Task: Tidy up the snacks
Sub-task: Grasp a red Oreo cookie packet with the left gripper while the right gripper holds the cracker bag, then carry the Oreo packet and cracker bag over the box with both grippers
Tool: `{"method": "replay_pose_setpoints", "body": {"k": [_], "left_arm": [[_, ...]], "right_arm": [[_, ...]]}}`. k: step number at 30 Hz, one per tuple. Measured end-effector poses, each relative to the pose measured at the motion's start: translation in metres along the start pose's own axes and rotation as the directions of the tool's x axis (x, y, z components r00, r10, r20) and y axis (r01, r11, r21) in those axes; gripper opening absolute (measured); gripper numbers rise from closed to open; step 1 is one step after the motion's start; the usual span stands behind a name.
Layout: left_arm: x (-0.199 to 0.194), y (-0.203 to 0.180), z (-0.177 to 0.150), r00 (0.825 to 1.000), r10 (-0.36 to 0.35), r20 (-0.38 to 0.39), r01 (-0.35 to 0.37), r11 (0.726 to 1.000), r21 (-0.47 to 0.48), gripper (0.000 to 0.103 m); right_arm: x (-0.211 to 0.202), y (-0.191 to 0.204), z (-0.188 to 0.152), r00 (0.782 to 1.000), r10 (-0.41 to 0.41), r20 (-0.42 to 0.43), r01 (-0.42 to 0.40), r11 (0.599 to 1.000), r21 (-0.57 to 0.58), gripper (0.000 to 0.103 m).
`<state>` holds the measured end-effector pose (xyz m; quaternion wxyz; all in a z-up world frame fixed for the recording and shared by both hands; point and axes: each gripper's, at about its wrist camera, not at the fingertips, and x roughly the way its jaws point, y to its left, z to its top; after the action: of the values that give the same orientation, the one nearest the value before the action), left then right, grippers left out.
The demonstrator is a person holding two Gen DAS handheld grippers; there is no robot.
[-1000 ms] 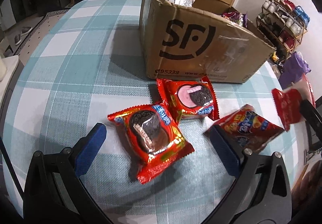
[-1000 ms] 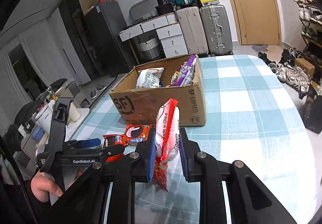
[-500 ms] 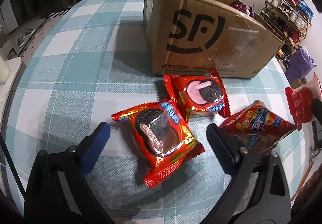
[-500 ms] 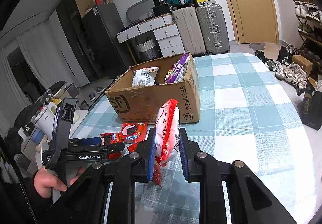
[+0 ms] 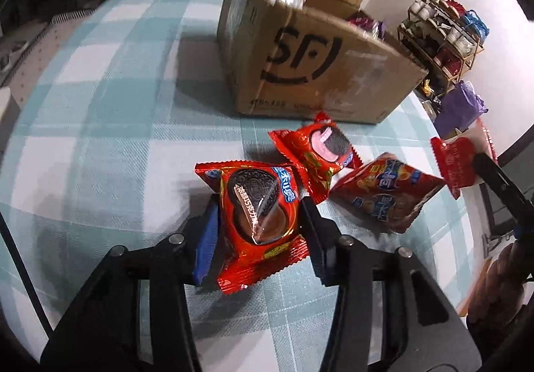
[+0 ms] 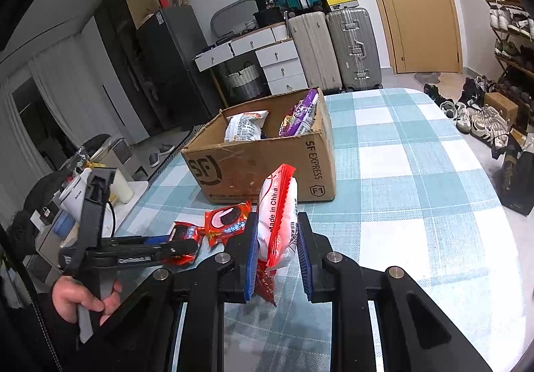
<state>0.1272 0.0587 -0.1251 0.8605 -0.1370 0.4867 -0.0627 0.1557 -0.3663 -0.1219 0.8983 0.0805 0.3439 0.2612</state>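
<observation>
Checked blue-and-white tablecloth fills both of your views, with the cardboard box at upper centre already holding bagged snacks. Lower centre of your left view, your left gripper is closing its jaws on the chocolate cookie pack, pads against both sides. Just above it lie the pink cookie pack and a chip bag. Your right gripper is clamped on the red-and-white packet.

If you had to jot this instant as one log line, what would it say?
left gripper: closing on chocolate cookie pack | right gripper: shut on white-and-red packet | cardboard box: open, behind
</observation>
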Motion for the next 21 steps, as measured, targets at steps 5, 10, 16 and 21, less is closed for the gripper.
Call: {"method": "replay_pose_setpoints", "body": {"k": [5, 10, 16, 21], "left_arm": [[-0.015, -0.002, 0.0, 1.0, -0.013, 0.025, 0.013, 1.0, 0.002, 0.044], [-0.03, -0.005, 0.0, 0.999, -0.019, 0.05, 0.019, 1.0, 0.01, 0.044], [-0.053, -0.012, 0.007, 0.995, -0.029, 0.094, 0.024, 0.998, 0.051, 0.044], [-0.074, -0.019, 0.022, 0.989, -0.042, 0.14, 0.03, 0.996, 0.081, 0.044]], "right_arm": [[0.0, 0.005, 0.0, 1.0, 0.008, 0.003, -0.008, 1.0, -0.006, 0.021], [-0.004, 0.013, 0.0, 1.0, -0.006, 0.011, 0.007, 1.0, -0.023, 0.021], [-0.008, 0.019, 0.006, 1.0, 0.021, 0.015, -0.02, 1.0, -0.024, 0.021], [-0.011, 0.028, 0.021, 0.998, 0.057, 0.028, -0.056, 0.998, -0.041, 0.021]]}}
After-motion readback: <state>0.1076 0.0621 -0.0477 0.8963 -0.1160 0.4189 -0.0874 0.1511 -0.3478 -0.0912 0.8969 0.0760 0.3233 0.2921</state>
